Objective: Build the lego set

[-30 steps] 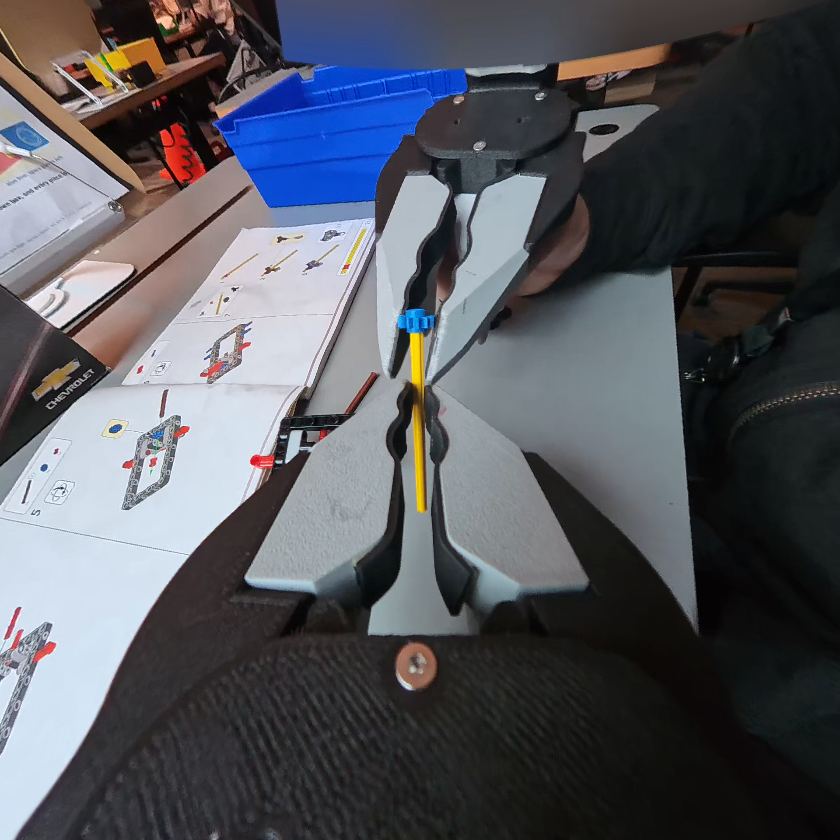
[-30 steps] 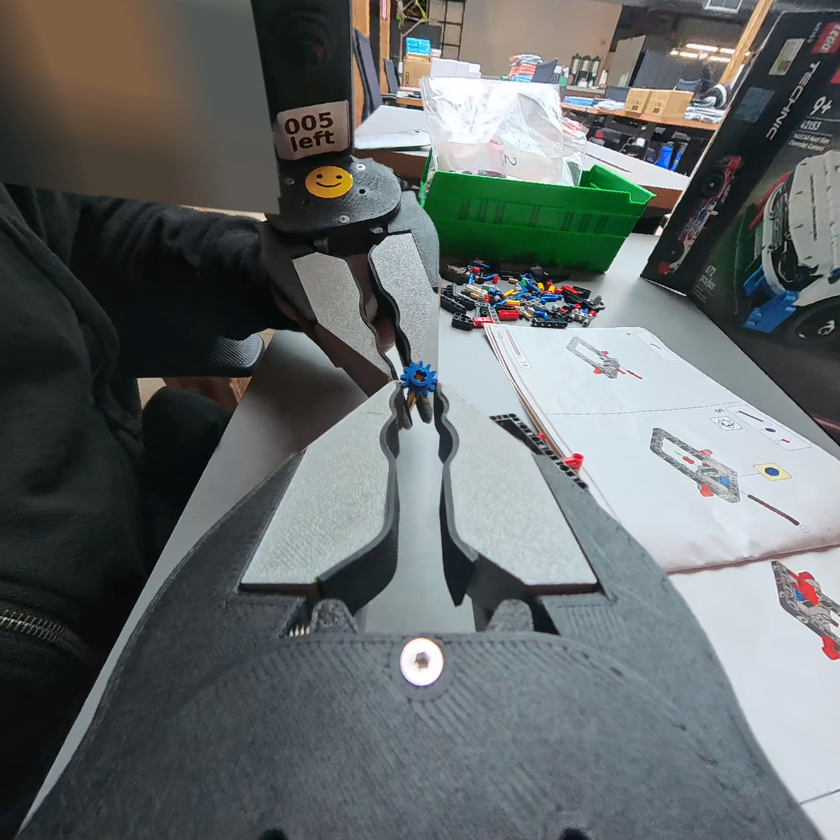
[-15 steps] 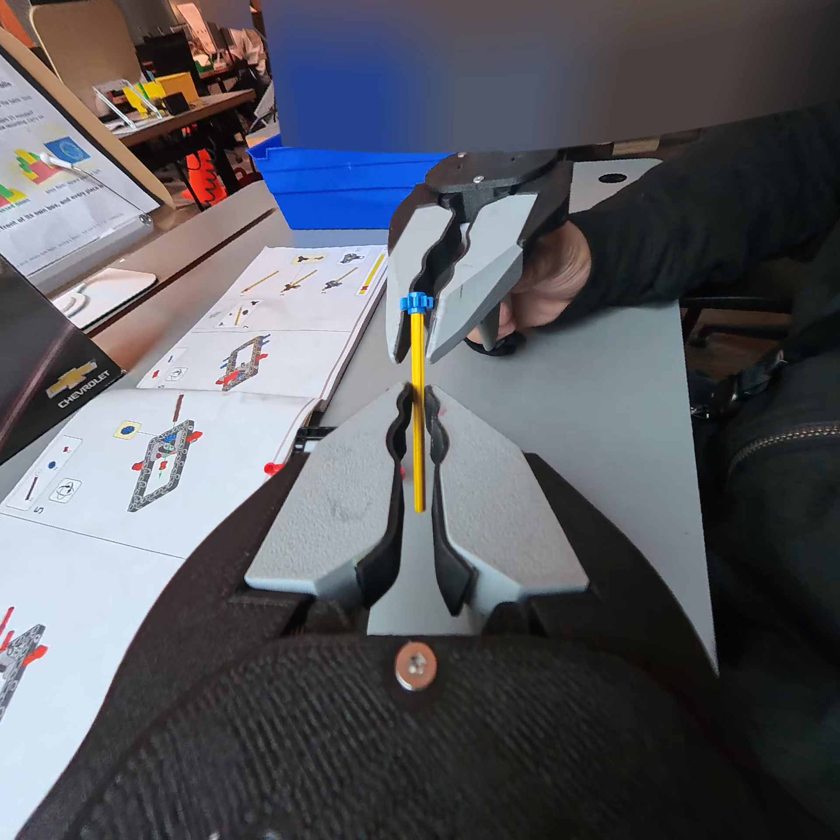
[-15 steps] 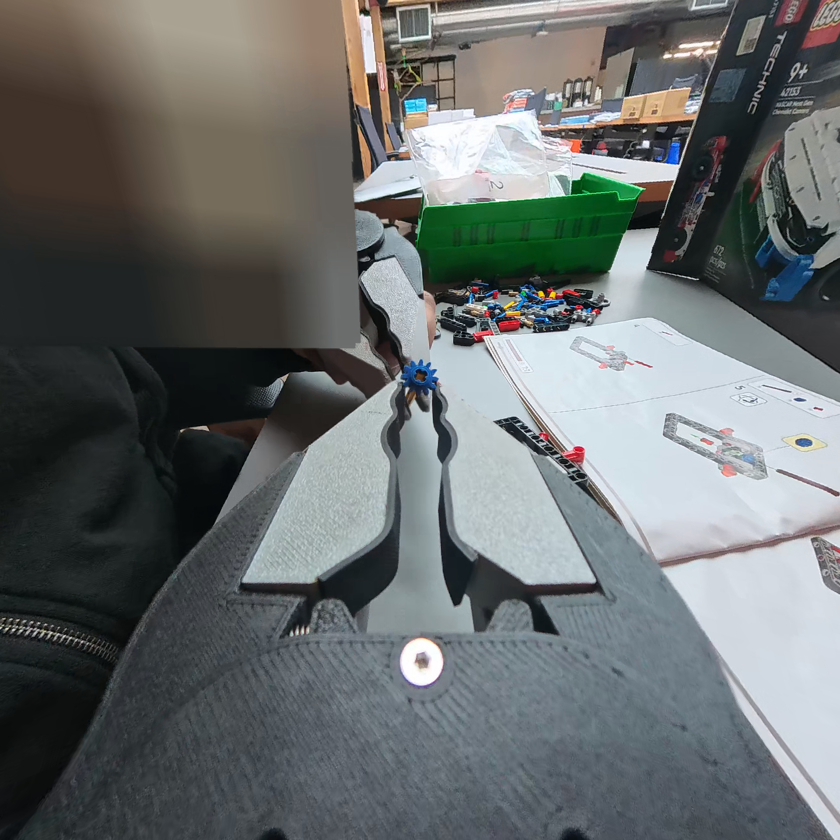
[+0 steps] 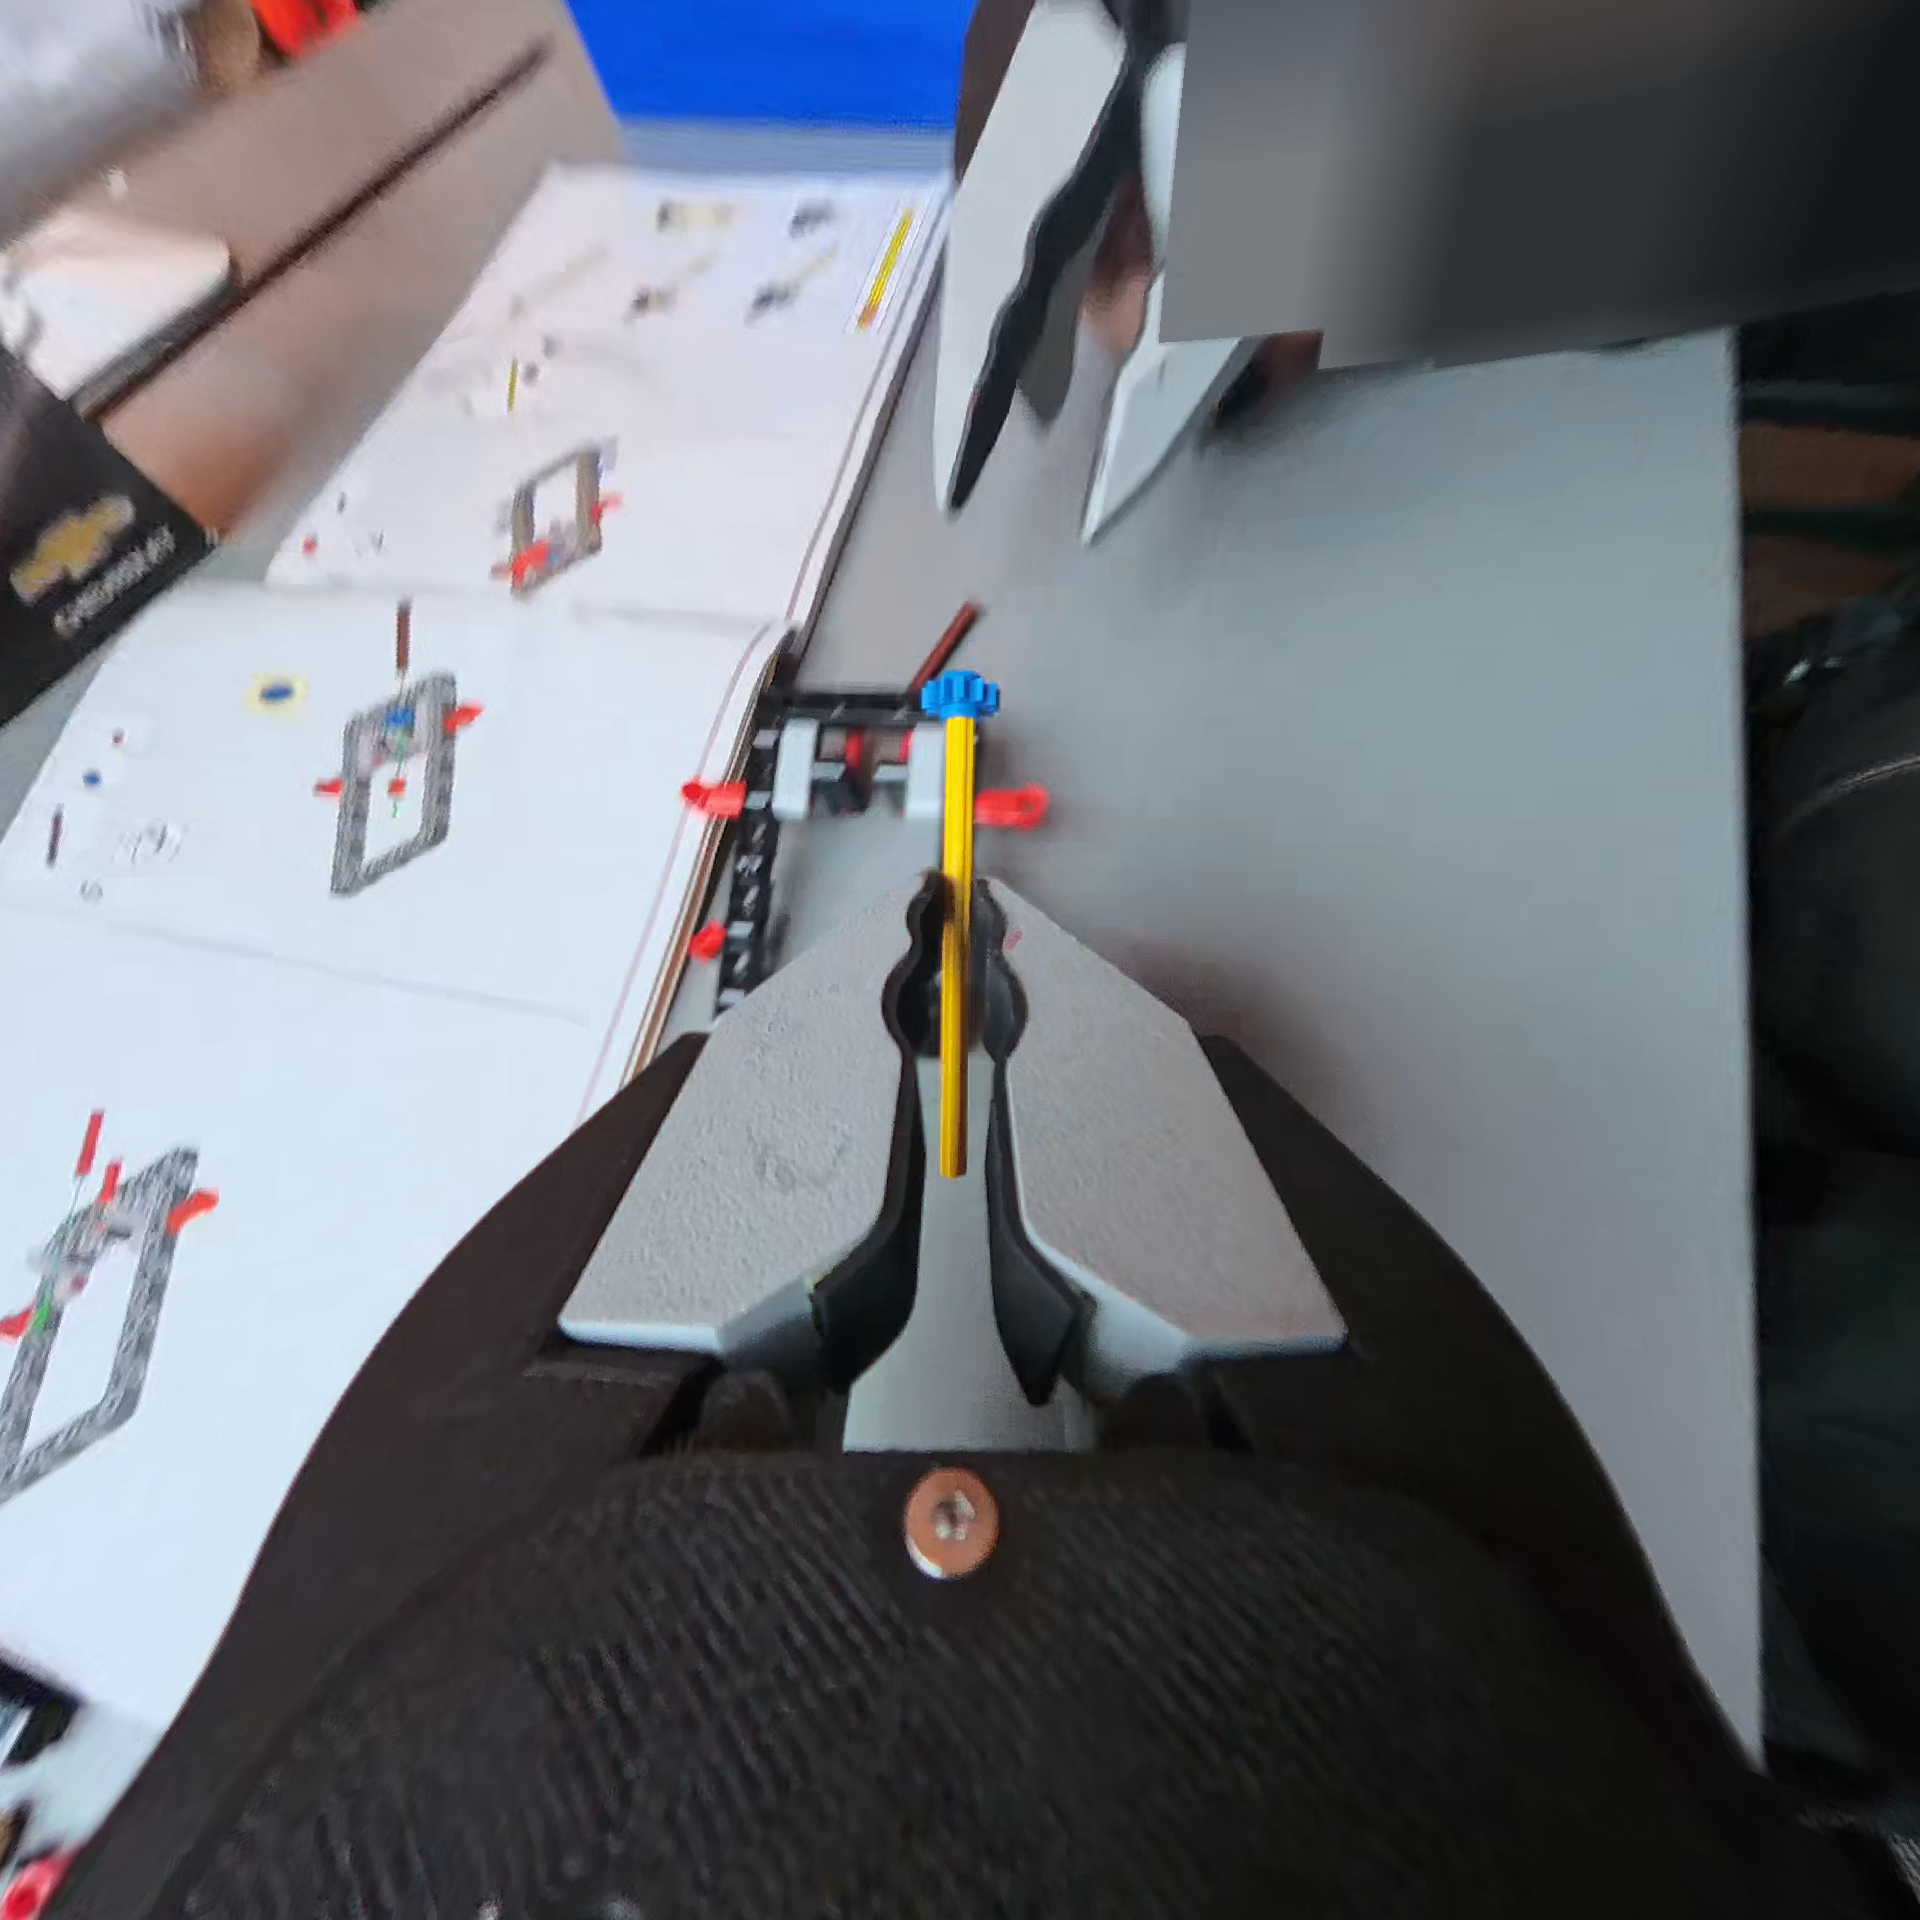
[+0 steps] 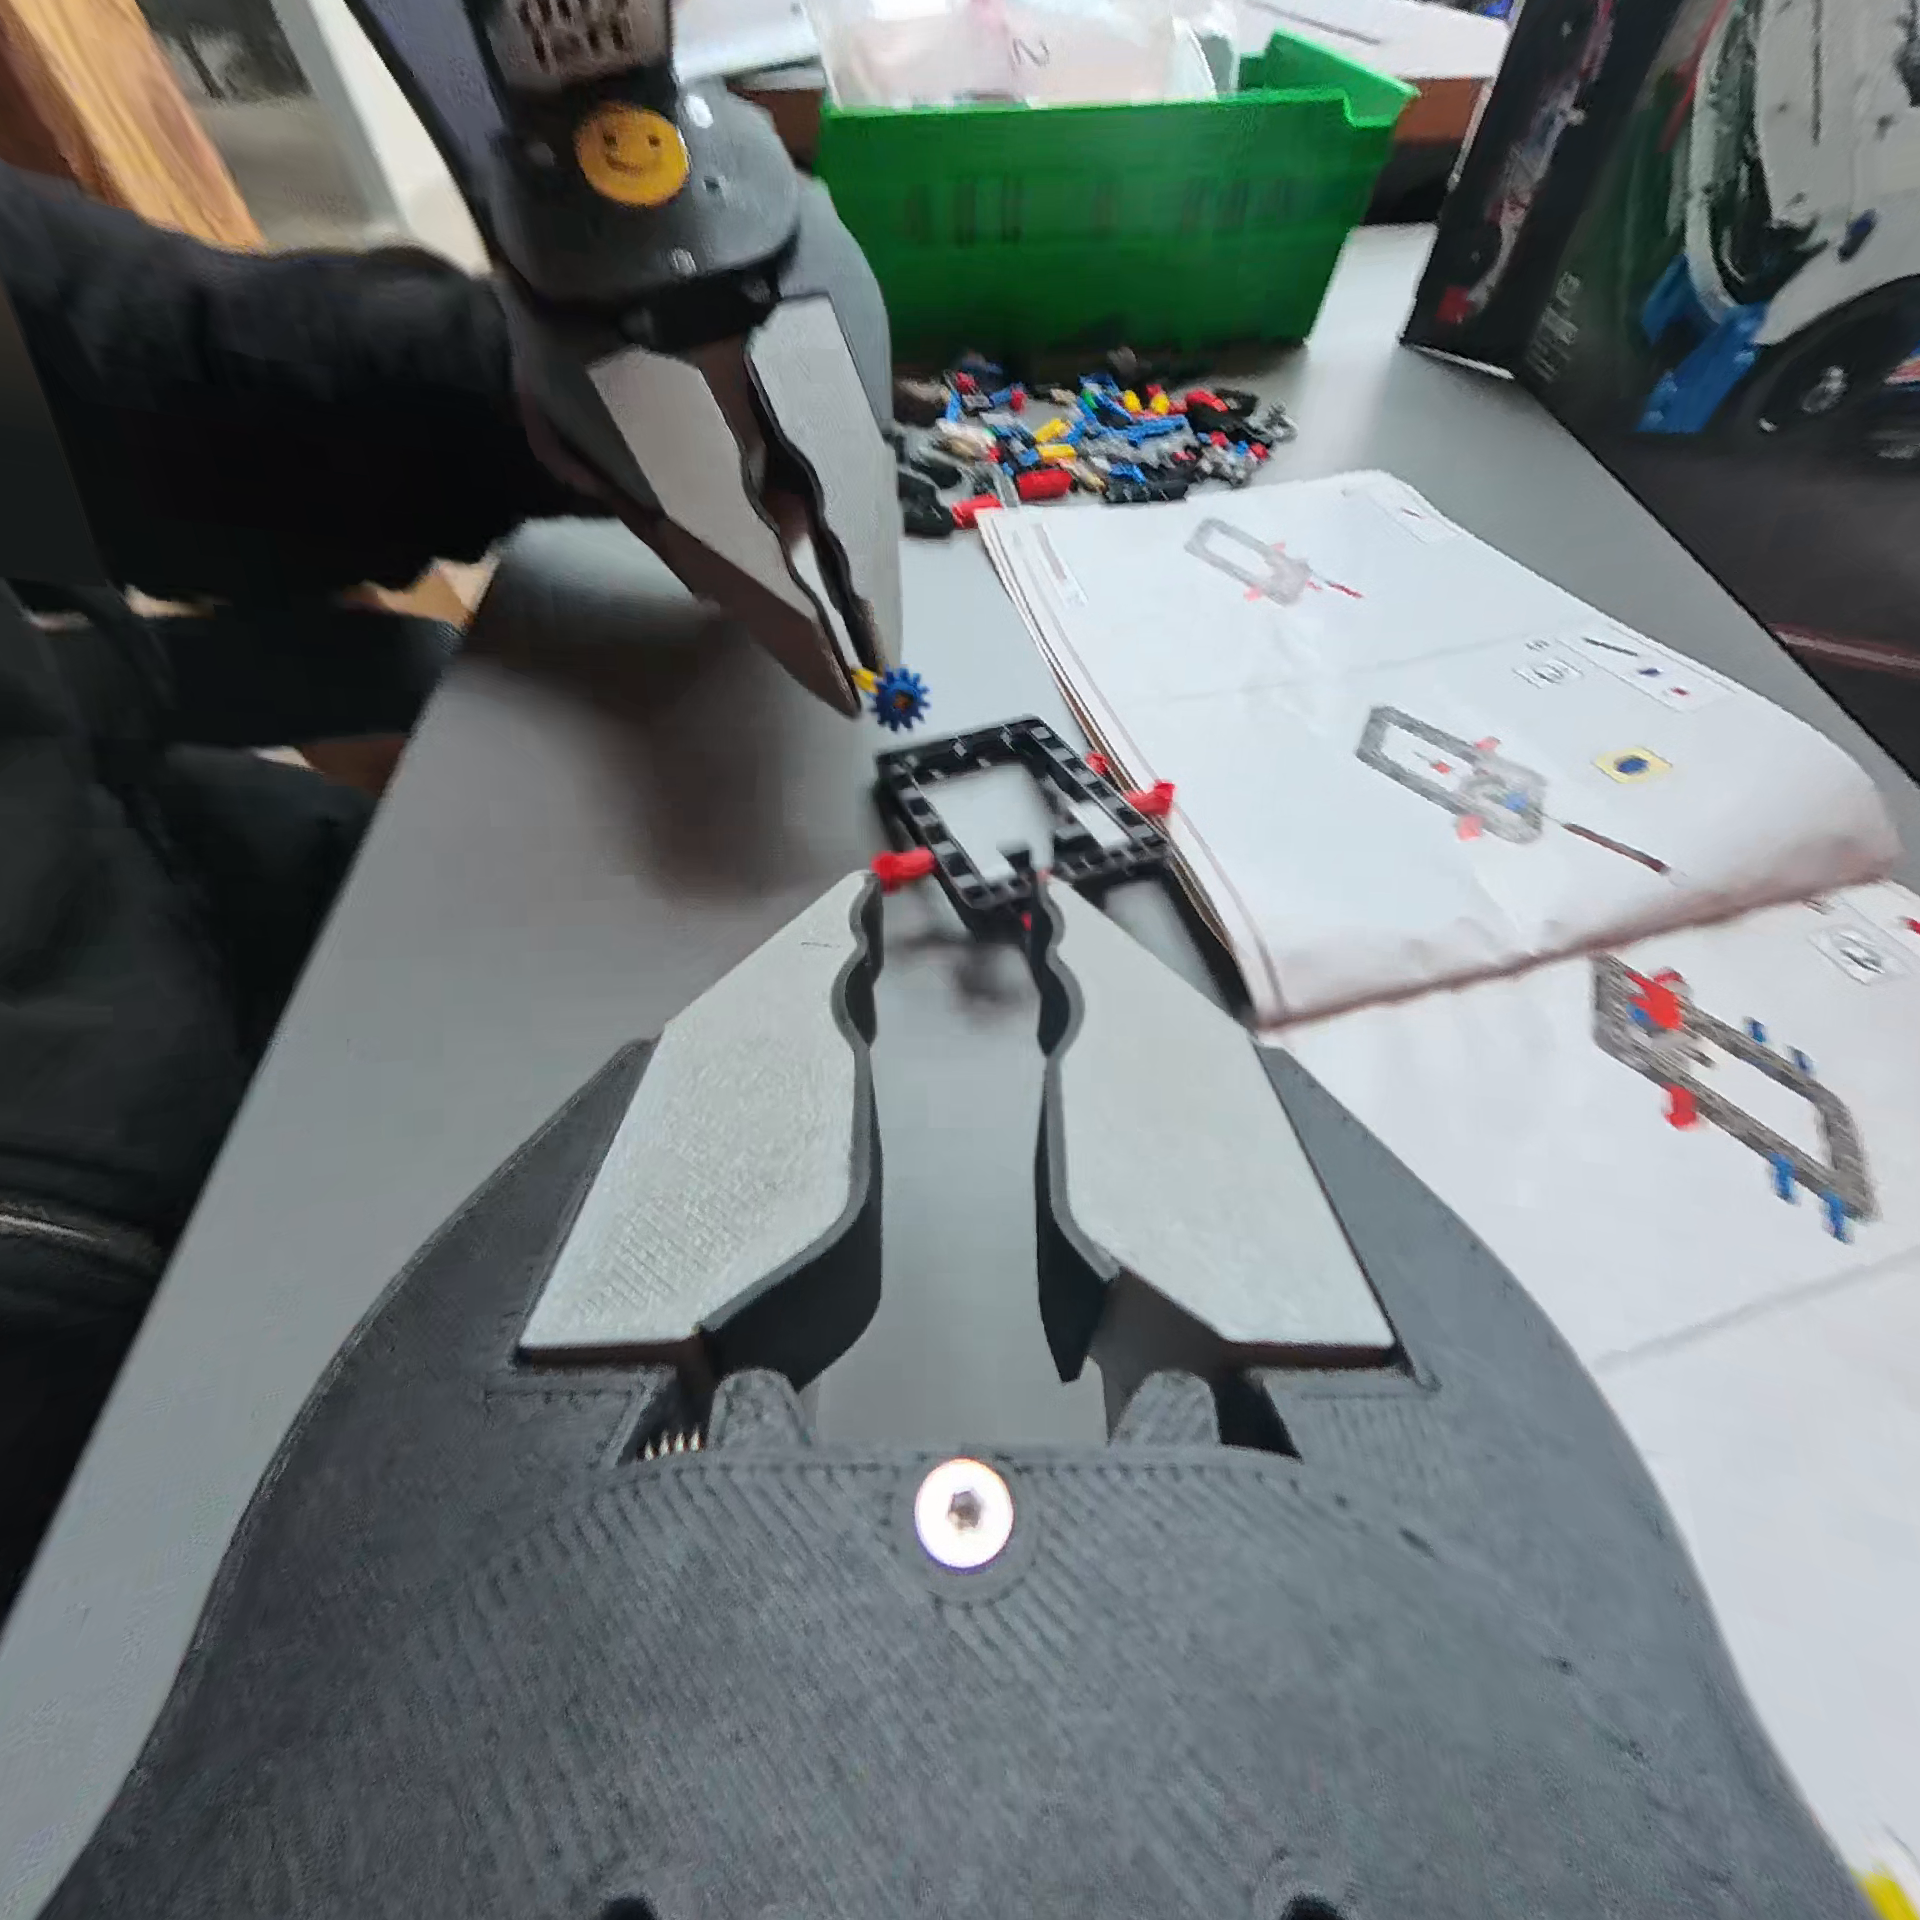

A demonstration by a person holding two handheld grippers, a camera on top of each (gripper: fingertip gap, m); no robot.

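My left gripper is shut on a yellow axle with a blue gear on its far end. The axle hangs just above a black rectangular frame with red pins, which lies on the grey table beside the booklet. My right gripper is open and empty, its tips just short of the frame's near end. In the right wrist view the left gripper holds the gear over the frame's far end. The right gripper shows open at the top of the left wrist view.
An open instruction booklet lies right of the frame. A pile of loose pieces sits before a green bin. The set's box stands at the far right. A blue bin stands beyond the booklet. The grippers' ends are close to 8 cm from one another.
My right gripper has opened, let go of the blue gear and drawn back. My left gripper has carried the axle with the gear down over the black frame.
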